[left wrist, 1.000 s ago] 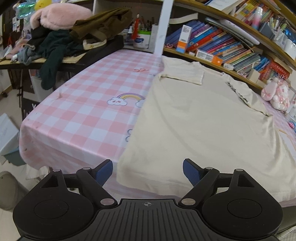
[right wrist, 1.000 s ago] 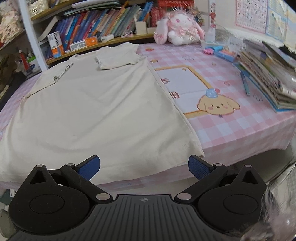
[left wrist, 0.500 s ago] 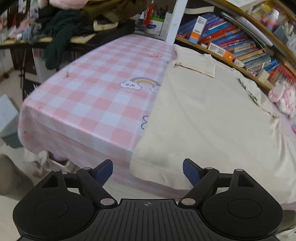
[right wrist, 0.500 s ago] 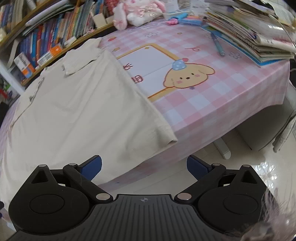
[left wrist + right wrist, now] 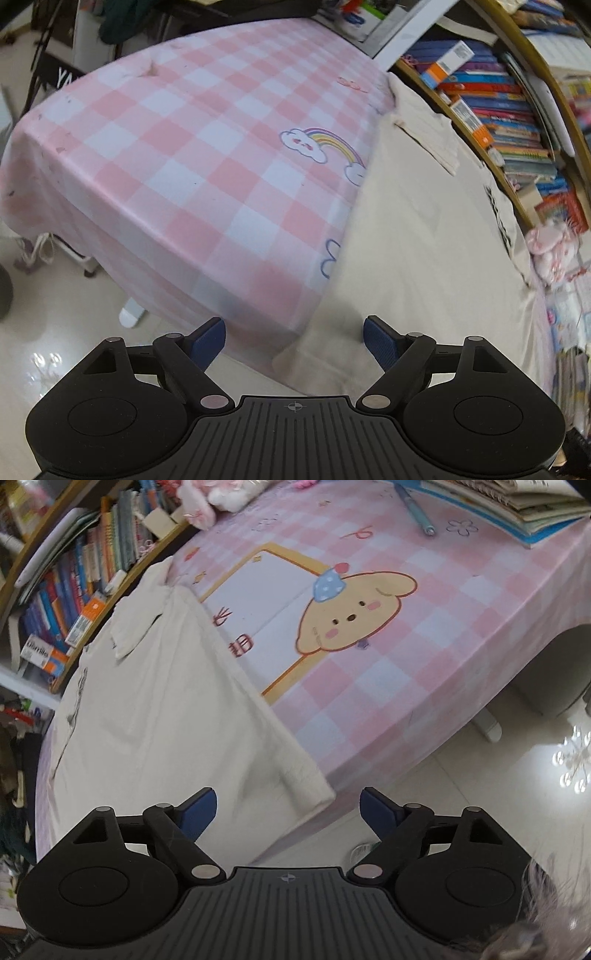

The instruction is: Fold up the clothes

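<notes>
We hold two tools above the near edge of a worktop (image 5: 192, 155) covered in a pink and white checked cloth, and a cream T-shirt (image 5: 424, 240) lies spread flat across its middle with the hem hanging slightly over that edge. In the left wrist view, the left tool (image 5: 294, 338) has its blue-padded jaws wide apart and holds nothing; the shirt's lower left corner (image 5: 314, 354) sits in the gap between them, untouched as far as we can tell. The shirt runs away toward one o'clock, where a folded sleeve (image 5: 428, 125) lies, and a printed rainbow (image 5: 325, 144) shows at twelve o'clock on the cloth. Bookshelves (image 5: 509, 110) fill the two o'clock side. In the right wrist view, the right tool (image 5: 288, 806) is closing its jaws, yet they stand wide and empty, with the shirt's lower right corner (image 5: 310, 790) just above the gap. A cartoon puppy print (image 5: 351, 616) sits at one o'clock, a pen (image 5: 415, 509) and stacked books (image 5: 517, 506) beyond it.
</notes>
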Demonstrator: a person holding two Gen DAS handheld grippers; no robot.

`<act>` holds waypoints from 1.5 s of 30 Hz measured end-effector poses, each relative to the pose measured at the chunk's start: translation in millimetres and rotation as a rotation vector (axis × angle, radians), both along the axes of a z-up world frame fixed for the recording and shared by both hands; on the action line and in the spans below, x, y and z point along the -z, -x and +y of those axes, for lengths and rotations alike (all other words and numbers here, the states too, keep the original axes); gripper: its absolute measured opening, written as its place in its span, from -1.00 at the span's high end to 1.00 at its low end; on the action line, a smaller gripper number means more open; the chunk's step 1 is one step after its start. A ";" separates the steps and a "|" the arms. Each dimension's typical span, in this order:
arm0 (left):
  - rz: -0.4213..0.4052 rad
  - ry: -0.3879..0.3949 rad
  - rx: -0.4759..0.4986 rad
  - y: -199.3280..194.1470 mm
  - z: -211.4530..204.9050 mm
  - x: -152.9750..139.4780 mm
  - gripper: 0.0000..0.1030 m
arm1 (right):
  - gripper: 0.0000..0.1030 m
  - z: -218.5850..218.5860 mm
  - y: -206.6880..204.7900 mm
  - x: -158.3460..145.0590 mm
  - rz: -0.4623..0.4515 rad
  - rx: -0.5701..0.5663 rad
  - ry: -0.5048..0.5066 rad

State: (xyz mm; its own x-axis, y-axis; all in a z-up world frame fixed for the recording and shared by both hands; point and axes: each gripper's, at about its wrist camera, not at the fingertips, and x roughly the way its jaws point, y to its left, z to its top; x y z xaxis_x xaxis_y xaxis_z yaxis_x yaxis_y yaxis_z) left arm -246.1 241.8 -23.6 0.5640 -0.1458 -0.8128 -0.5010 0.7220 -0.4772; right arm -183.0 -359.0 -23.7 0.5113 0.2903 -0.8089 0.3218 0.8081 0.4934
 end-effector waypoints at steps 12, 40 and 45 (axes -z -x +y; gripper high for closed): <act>-0.014 0.093 0.036 4.4 3.2 -2.6 0.30 | 0.89 -11.1 -7.7 1.0 0.089 -0.092 -0.130; -0.055 0.175 0.040 16.3 15.5 4.1 0.81 | 0.83 -7.9 -27.1 2.1 0.101 -0.286 -0.156; -0.089 0.169 0.065 20.6 12.2 -2.9 0.83 | 0.84 -9.9 -17.6 -2.2 0.076 -0.266 -0.161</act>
State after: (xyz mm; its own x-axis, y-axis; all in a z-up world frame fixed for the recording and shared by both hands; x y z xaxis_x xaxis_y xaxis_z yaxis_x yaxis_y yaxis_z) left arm -266.7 254.1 -20.7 0.6177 -0.3141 -0.7210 -0.4065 0.6572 -0.6346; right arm -165.4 -368.9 -21.5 0.3402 0.5335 -0.7744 0.1502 0.7821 0.6048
